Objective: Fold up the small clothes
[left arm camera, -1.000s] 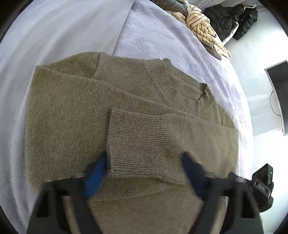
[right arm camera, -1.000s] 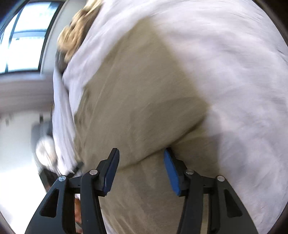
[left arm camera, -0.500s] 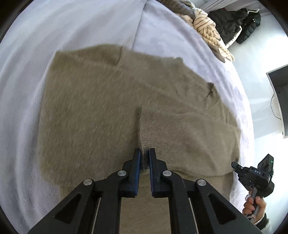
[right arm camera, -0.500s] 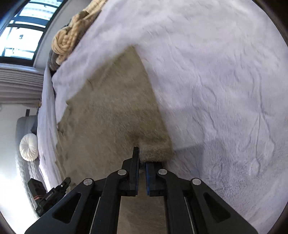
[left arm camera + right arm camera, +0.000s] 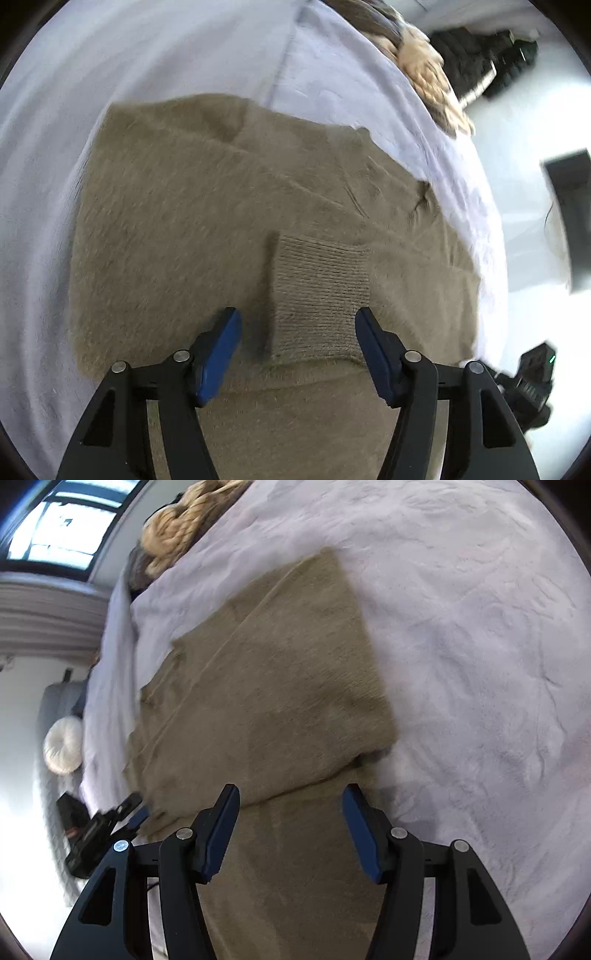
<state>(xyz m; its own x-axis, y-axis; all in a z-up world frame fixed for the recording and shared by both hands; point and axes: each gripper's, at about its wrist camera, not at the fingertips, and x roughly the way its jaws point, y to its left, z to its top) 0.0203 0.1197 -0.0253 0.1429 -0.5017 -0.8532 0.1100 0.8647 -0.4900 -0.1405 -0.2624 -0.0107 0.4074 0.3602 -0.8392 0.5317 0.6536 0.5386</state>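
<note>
An olive-brown knit sweater (image 5: 192, 236) lies flat on a pale lilac bedspread (image 5: 155, 55), both sleeves folded across its front. The ribbed cuff (image 5: 317, 295) of one sleeve lies just ahead of my left gripper (image 5: 297, 350), which is open and empty above the sweater's lower part. In the right wrist view the sweater (image 5: 280, 686) stretches away from my right gripper (image 5: 290, 830), which is open and empty over the folded sleeve's edge. The other gripper shows at the left edge of that view (image 5: 103, 827).
A pile of tan, striped clothes (image 5: 424, 74) and dark garments (image 5: 480, 62) sits at the bed's far end. A dark screen (image 5: 572, 199) stands right of the bed. A window (image 5: 62, 528) and a round white cushion (image 5: 62, 746) lie beyond the bed's left edge.
Half a second ago both grippers were shut near the sweater's fabric; now both have opened and let go. The sleeves lie where they were laid.
</note>
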